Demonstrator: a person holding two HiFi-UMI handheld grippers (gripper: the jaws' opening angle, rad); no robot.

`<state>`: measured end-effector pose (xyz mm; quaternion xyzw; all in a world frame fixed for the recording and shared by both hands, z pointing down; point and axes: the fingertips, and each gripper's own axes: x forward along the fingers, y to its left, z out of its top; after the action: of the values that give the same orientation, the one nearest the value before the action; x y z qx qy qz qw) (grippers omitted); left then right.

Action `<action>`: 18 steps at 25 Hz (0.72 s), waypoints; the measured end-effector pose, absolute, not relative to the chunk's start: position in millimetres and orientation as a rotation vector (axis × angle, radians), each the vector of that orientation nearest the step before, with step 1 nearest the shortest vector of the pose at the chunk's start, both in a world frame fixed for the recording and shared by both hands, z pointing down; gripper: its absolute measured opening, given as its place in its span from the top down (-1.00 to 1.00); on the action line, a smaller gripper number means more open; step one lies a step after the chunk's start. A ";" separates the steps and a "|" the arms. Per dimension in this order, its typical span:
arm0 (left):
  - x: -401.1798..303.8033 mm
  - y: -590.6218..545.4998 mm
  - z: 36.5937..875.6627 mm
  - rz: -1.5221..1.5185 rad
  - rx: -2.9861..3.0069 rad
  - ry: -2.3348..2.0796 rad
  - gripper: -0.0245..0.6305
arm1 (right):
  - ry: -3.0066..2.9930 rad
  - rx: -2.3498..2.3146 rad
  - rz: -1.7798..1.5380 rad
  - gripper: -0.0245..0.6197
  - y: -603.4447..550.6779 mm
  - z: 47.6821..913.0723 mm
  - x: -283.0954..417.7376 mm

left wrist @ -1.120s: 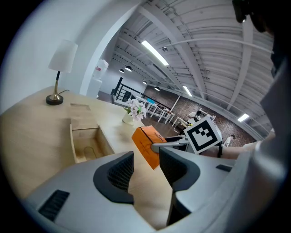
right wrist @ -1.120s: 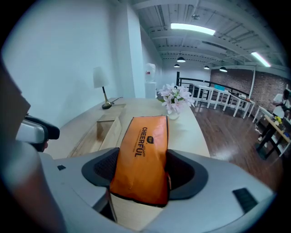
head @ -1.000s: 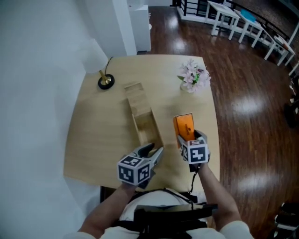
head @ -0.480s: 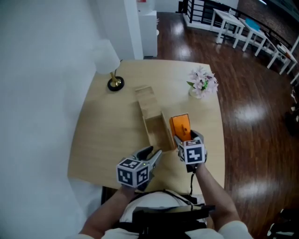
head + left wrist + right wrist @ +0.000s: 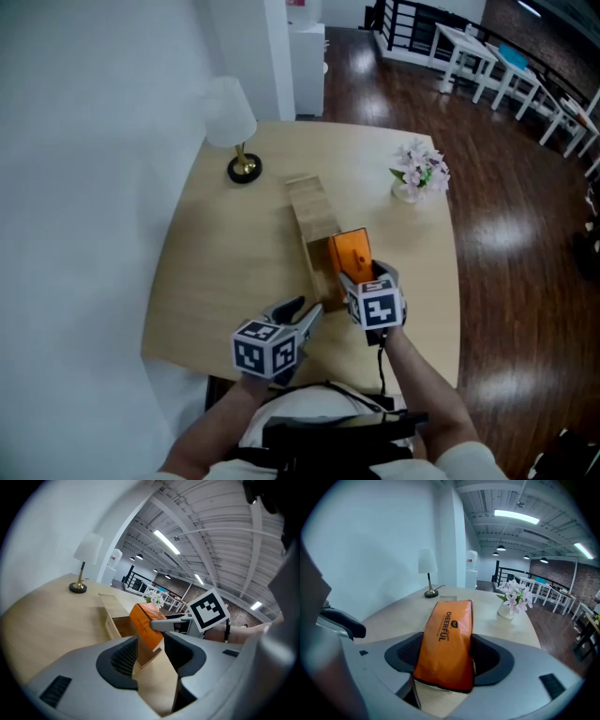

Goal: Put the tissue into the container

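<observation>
Now the right gripper (image 5: 446, 657) clamps its fingers on the orange tissue pack (image 5: 447, 634) by the wooden container (image 5: 313, 212); the left gripper (image 5: 151, 649) holds its fingers apart, empty.

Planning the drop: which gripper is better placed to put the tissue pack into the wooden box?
Right. The right gripper is clamped on the orange tissue pack, close by the wooden box at its open section. The left gripper is open and empty.

– What can't you see?
– In the right gripper view, the pack (image 5: 445, 644) hides most of the container (image 5: 311, 208).
– Anything cut off?
– Tables (image 5: 464, 39) at 2 o'clock, head view; the pack's small print is unreadable.
</observation>
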<state>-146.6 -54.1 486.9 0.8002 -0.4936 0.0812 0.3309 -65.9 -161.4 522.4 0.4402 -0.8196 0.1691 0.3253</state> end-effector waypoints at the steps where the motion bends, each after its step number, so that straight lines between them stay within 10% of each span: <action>1: -149.6 -53.6 487.6 0.211 2.089 -1.292 0.40 | -2.151 1.147 0.439 -0.11 -161.6 523.7 -71.2; 18: -180.9 -53.1 499.2 0.214 2.042 -1.296 0.40 | -2.132 1.055 0.495 -0.10 -159.7 550.1 -119.0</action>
<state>-180.9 -53.1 499.2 0.7881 -0.5000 0.0827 0.3493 -119.0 -159.7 550.1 0.4069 -0.8225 0.1910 0.3486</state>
